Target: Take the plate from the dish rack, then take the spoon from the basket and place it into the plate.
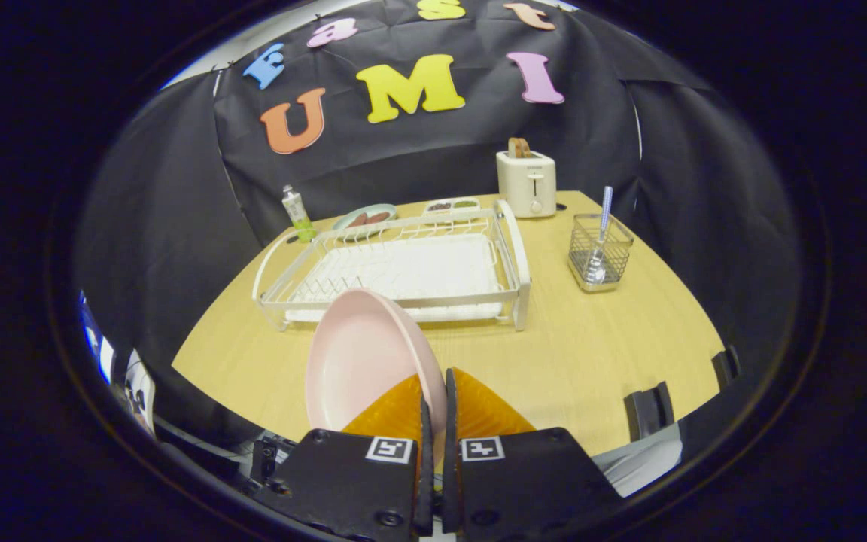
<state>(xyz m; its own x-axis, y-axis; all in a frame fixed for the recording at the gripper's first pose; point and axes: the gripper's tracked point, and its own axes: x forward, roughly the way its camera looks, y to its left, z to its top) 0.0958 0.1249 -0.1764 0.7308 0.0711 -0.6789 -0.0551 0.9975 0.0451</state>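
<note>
Pink and glossy, the plate (362,361) is standing on edge between the fingers of the claw (433,395), which is pinching its rim with the fingers nearly together, only the plate's thin edge keeping them apart. The plate is tilting up and to the left of the fingers, its hollow side facing left, and it is hanging above the wooden desk (591,354) rather than resting on it. Holding it by the rim looks like the natural way to lift it out of the upright slots of the dish rack (403,271), which is sitting just beyond the plate, white and wire-sided, with no dishes left in it. Judging from this, the first part of the task is done and the plate is waiting to be laid flat on the desk.

Beyond the fingers and to the right, the wire basket (600,252) is standing on the desk with the spoon (600,241) upright in it, bowl down and handle sticking out, which is leaving the handle easy to grab. Farther back, a toaster (527,183) with a slice in it, a small bottle (297,213) and two dishes of food (411,212) are lining the desk's far edge. The toaster and bottle are carrying labels too small to read.
</note>
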